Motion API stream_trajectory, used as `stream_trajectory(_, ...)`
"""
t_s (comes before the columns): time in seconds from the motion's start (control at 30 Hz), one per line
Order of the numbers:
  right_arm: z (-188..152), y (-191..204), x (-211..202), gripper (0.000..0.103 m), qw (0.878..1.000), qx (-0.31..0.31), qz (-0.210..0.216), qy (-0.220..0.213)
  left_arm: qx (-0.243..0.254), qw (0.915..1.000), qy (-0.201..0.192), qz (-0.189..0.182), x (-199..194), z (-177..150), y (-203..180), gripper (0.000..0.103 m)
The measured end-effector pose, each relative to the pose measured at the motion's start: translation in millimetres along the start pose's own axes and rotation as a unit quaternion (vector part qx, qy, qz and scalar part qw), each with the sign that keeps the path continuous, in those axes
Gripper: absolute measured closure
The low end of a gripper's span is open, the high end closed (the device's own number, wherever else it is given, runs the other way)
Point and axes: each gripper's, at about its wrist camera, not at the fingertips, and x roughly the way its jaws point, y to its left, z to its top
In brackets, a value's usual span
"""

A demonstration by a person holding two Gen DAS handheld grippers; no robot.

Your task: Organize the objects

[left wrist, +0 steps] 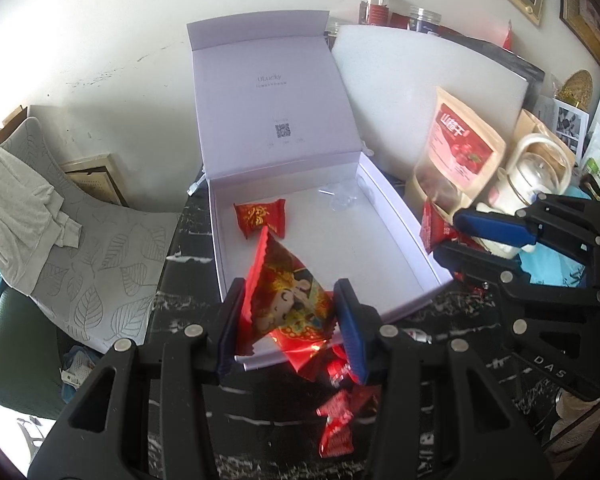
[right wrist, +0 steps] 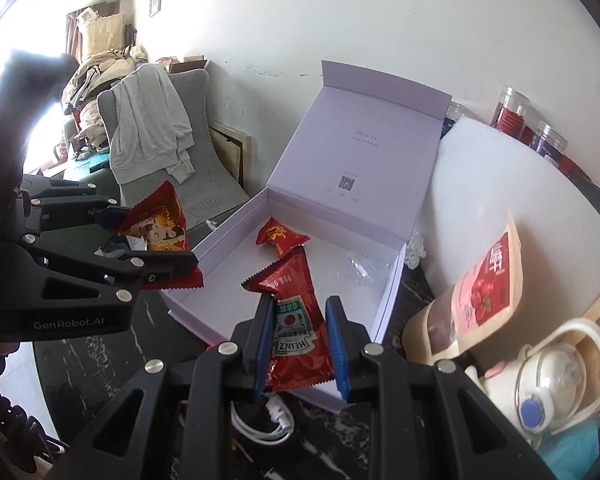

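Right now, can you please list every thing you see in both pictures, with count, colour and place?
box: one, white, open on the dark table, lid up against the wall
small candy: one, red, inside the box
clear plastic piece: one, inside the box, far corner
cartoon packet: one, red, held over the box's near edge
ketchup packet: one, red, held over the box's near edge
loose packets: a few, red, on the table before the box
snack bag: one, tan and red, right of the box
kettle: one, cream and glass, far right
cable: one, white, on the table
left gripper: black and blue, shut on cartoon packet
right gripper: black and blue, shut on ketchup packet
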Motion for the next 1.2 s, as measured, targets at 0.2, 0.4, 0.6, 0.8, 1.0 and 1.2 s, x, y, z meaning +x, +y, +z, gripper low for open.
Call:
stream_trajectory(0.2, 16, -12, 21, 0.078, 1.000, 0.004, -0.004, -0.002, 0.002, 1.0000, 0.004, 0.004, 21, 18, 6, 0.060)
stream_trajectory(0.4, 29, -25, 44, 0.078, 1.000, 0.012, -0.004, -0.003, 0.011, 0.9999, 0.008, 0.004, 41, 37, 12, 0.060)
stream_trajectory(0.6, 40, -37, 68, 0.078, 1.000, 0.011, -0.014, 0.004, 0.012, 0.9998, 0.012, 0.000, 65, 53, 17, 0.060)
stream_trajectory(0.8, 48, -48, 90, 0.078, 0.999, 0.021, -0.020, 0.013, 0.015, 0.9996, 0.022, -0.010, 90, 67, 20, 0.060)
stream_trajectory(1.0, 53, -58, 112, 0.078, 0.999, 0.036, -0.024, 0.025, 0.025, 0.9993, 0.029, -0.002, 116, 78, 23, 0.060)
stream_trajectory(1.2, 57, -66, 137, 0.077, 0.998, 0.046, -0.028, 0.042, 0.022, 0.9987, 0.046, 0.000, 143, 82, 26, 0.060)
